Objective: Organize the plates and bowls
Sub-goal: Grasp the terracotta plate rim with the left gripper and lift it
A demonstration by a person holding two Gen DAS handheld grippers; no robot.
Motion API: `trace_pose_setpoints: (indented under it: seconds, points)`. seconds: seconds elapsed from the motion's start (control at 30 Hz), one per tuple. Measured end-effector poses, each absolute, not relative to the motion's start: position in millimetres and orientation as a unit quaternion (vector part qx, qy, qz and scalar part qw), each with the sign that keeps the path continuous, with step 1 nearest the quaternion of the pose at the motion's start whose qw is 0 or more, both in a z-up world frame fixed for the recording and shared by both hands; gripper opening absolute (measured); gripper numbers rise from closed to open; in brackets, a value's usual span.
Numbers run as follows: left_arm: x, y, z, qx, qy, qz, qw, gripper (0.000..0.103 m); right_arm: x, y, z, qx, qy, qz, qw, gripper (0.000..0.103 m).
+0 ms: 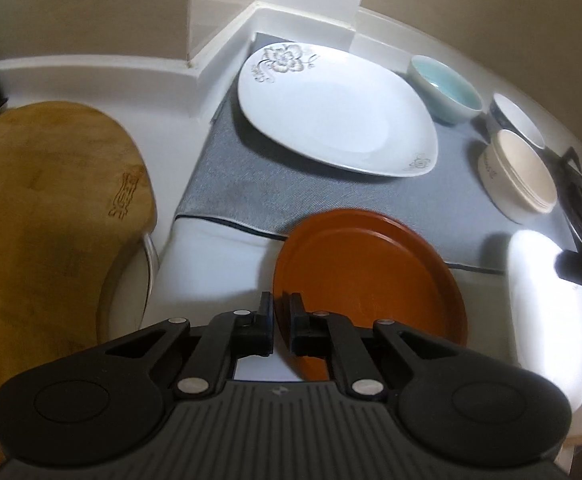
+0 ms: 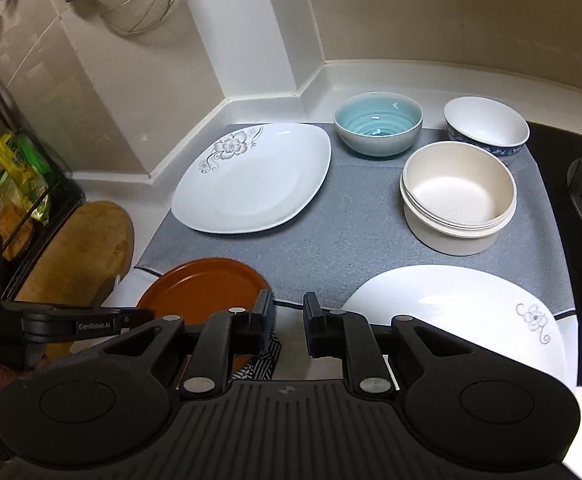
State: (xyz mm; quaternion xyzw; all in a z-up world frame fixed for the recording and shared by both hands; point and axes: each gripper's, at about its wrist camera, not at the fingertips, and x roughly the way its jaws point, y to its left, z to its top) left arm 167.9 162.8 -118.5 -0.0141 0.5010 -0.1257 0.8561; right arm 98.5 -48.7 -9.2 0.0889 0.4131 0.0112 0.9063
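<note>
Jaws, left: left gripper (image 1: 281, 326) is clamped on the near rim of the orange plate (image 1: 367, 276).
Jaws, right: right gripper (image 2: 289, 326) is nearly together with a gap showing; whether it grips the white flowered plate (image 2: 463, 312) I cannot tell.
Risk: a thin rim pinch may let the orange plate tip or slip, and it could knock the stacked cream bowls (image 2: 459, 196).
Orange plate: round, glossy, shallow-lipped, partly over the grey mat (image 2: 351, 232) at the bench front.
</note>
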Motion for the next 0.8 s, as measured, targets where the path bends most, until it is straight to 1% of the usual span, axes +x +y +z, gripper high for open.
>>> trace_pose_setpoints:
  seconds: [0.37, 0.7, 0.8]
  points:
    - [169, 155, -100, -0.028, 0.478, -0.171, 0.861, 0.003, 85, -74, -24, 0.144, 0.436, -0.037, 0.887, 0.019]
    - [168, 149, -78, -0.020, 0.444, -0.185, 0.876, 0.003, 65, -87, -28, 0.171, 0.429, -0.045, 0.886, 0.021]
    - [167, 152, -72, -0.033, 0.439, -0.190, 0.878, 0.003, 64, -84, -27, 0.167, 0.425, -0.033, 0.889, 0.021]
